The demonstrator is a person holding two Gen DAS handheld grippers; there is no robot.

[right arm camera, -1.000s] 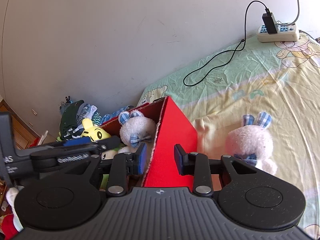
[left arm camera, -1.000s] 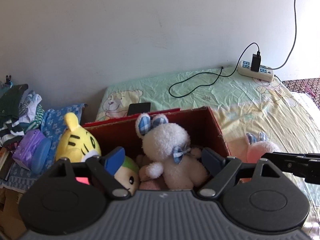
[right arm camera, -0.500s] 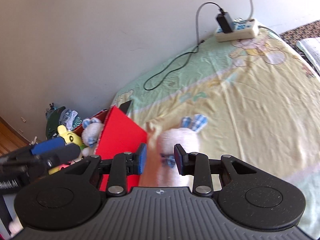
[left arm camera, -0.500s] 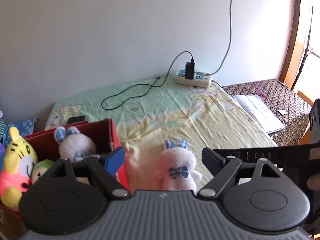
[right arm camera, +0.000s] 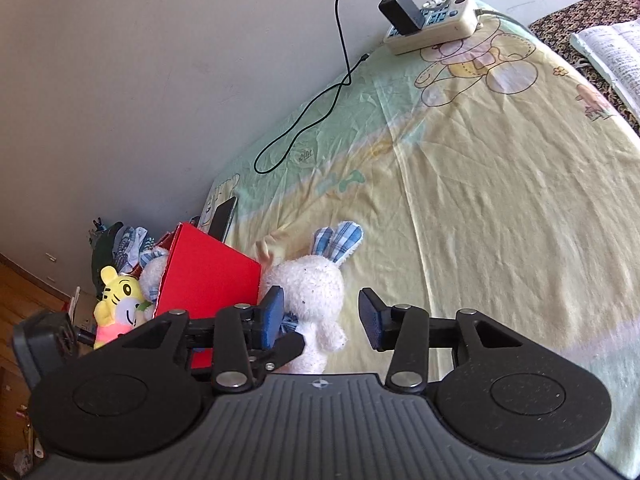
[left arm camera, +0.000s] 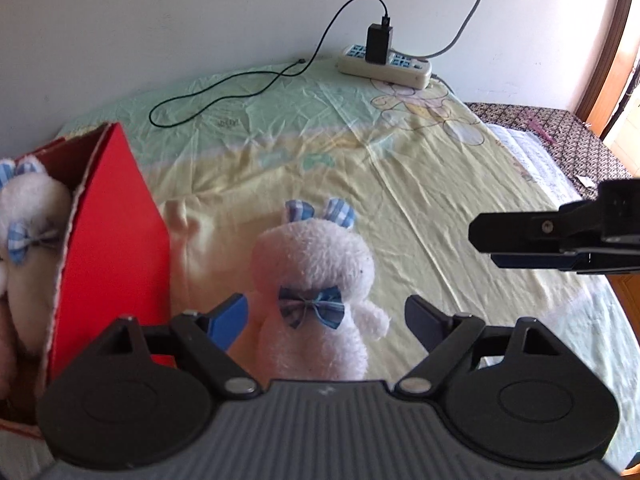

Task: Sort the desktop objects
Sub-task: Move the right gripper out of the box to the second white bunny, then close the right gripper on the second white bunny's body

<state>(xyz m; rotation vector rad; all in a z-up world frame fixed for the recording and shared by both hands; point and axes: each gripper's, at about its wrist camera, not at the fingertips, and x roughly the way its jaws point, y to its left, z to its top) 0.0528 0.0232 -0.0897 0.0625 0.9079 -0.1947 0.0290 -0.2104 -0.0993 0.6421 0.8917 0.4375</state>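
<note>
A pale pink bunny plush [left arm camera: 312,276] with checked blue ears and a bow sits upright on the bed sheet, just right of the red box [left arm camera: 108,240]. My left gripper [left arm camera: 326,308] hangs over it, its jaws opening slightly; the bunny's body lies between the fingers, and the pads do not press on it. In the left wrist view my right gripper [left arm camera: 488,246] hovers well to the right of the bunny, apart from it. In its own view the right gripper [right arm camera: 320,316] has its jaws opening, nothing gripped, and the bunny [right arm camera: 312,292] is beyond them. The box [right arm camera: 208,276] holds a white bunny [left arm camera: 28,220] and a yellow tiger plush [right arm camera: 116,296].
A power strip [left arm camera: 384,66] with a black charger and its looping cable [left arm camera: 224,92] lies at the far edge by the wall. A dark phone [right arm camera: 222,220] rests behind the box. An open book [right arm camera: 612,52] lies at the far right, and a pile of clothes [right arm camera: 116,240] beyond the box.
Both views swung from the red box to the bunny on the sheet. The left gripper came down around the bunny. The right gripper's jaws widened.
</note>
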